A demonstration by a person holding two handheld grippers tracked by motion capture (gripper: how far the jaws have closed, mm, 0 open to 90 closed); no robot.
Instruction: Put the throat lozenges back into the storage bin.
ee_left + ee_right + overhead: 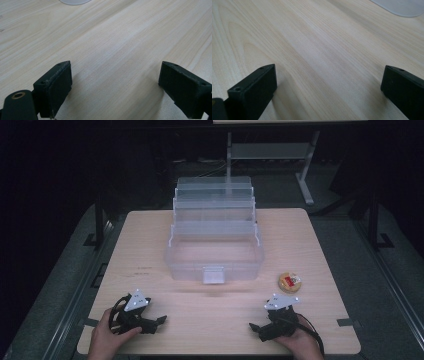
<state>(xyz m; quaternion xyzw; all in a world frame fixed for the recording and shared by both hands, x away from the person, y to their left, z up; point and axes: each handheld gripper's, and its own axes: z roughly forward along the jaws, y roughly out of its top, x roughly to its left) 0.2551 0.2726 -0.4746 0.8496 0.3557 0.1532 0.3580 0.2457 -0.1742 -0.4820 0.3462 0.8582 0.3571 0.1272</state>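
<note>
Both grippers sat on the table (pixel 150 227), near edge. Left gripper (pixel 161 320) jaws wide apart, nothing btwn. Right gripper (pixel 253 327) same, empty. Clear plastic box (pixel 215 255) was ahead, midway btwn them, lid open. Small round tin (pixel 289 282) just ahead of right gripper, not touching.

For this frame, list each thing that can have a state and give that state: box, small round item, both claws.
Clear plastic tiered box: open, trays fanned back in steps, front latch hanging down, bottom bin looks empty.
Small round item: flat on the table, right of the box, apart from it, untouched.
Left claw: open, nothing between the jaws, low at the table's near edge.
Right claw: open, holding nothing, low at the near edge.
</note>
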